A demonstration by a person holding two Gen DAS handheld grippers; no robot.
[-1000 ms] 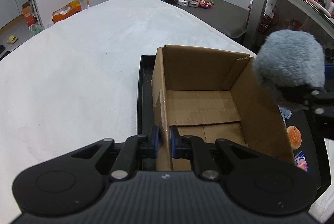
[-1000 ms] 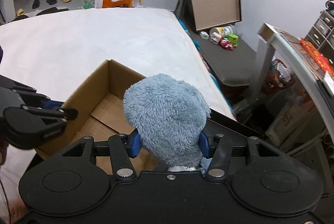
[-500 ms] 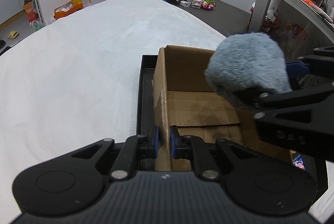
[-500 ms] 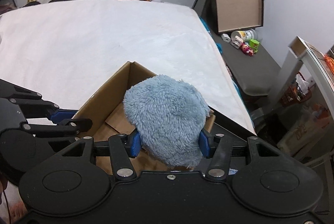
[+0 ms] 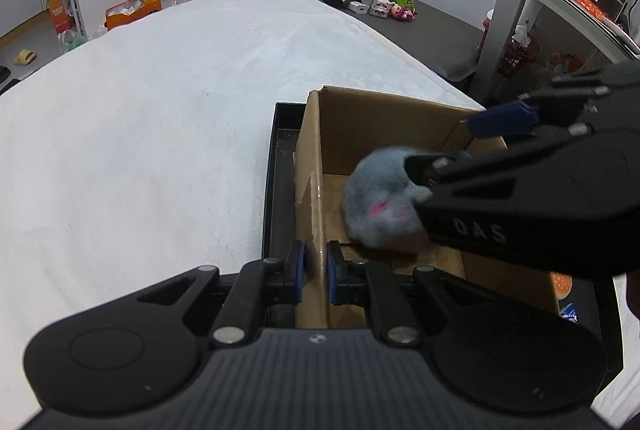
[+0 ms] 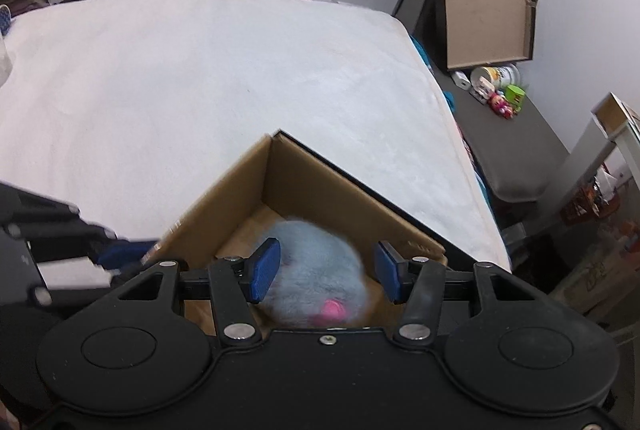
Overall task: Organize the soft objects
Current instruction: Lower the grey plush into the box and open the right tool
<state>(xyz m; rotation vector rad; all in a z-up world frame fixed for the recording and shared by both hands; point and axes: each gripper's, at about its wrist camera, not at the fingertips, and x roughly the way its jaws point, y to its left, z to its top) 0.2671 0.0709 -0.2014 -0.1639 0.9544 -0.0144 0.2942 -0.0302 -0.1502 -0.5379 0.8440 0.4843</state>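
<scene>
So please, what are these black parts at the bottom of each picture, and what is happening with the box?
Each picture comes from a camera mounted on a hand-held claw, looking along its two blue-padded fingers. In the left view, the left claw is shut on the wall of the open brown cardboard box, steadying it. The box sits in a flat black tray on a white fluffy cover. In the right view, the right claw is open above the box; the fluffy blue-grey plush toy with a pink patch lies blurred inside, not gripped.
</scene>
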